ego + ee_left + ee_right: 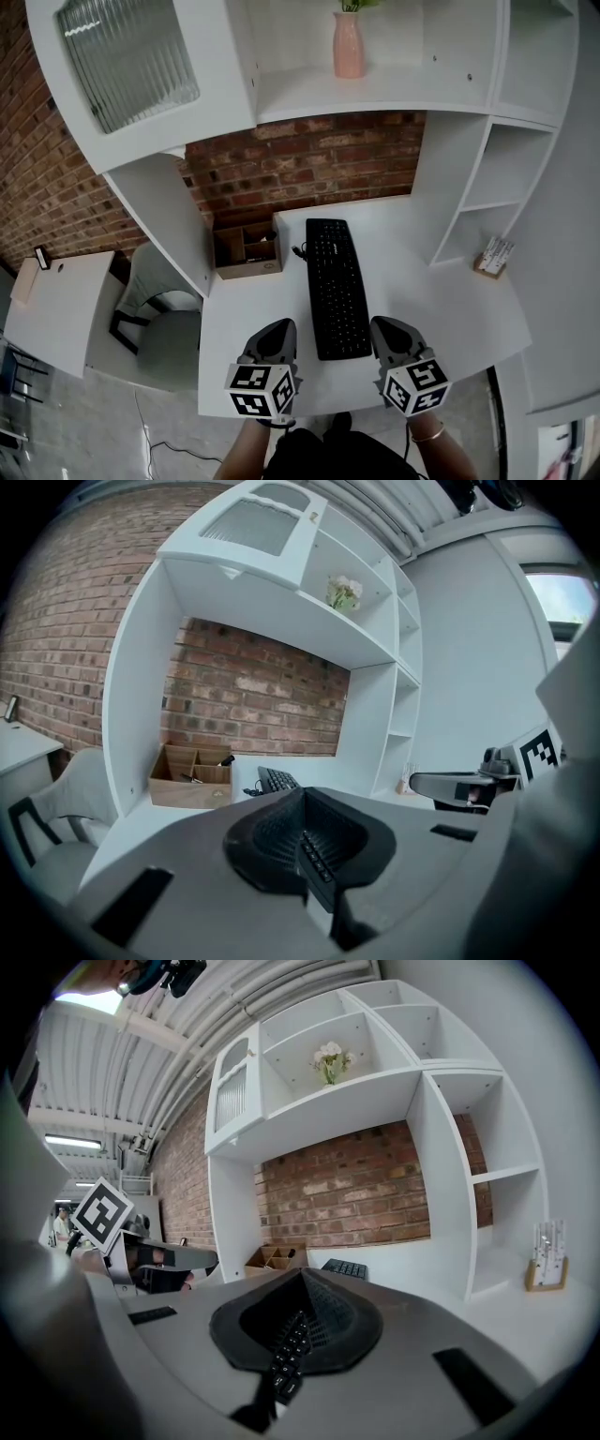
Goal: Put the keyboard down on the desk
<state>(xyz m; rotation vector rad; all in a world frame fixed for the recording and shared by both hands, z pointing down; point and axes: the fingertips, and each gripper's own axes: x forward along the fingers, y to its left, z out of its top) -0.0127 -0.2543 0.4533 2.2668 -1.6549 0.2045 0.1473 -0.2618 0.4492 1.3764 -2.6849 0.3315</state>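
1. The keyboard (335, 286) is lying flat on the white desk (441, 309), its long axis running from 12 to 6 o'clock. By the look of it, it is already down.
2. The left gripper (282, 326) is hovering at the keyboard's 7 o'clock corner and the right gripper (385, 322) at its 5 o'clock corner, both just beside the near end.
3. Both tools are showing their jaws pressed together. A strip of keys is peeking through each seam, yet neither pair seems to be pinching anything, since the jaws are meeting side to side while the board is lying flat.
4. Judging by its build, the keyboard is going to handle as a light, stiff plastic slab. It is not going to sag, but its length is going to make it swing if taken at one end only.
5. The smooth casing is probably going to be slippery, and keys give under pressure. The bare rim along the 3 and 9 o'clock long edges, about mid-length, is looking like the best hold, one gripper per side.
6. A cable (300, 251) is trailing from the 11 o'clock corner toward the wooden organiser (247, 249), so any lift is risking a tug there.
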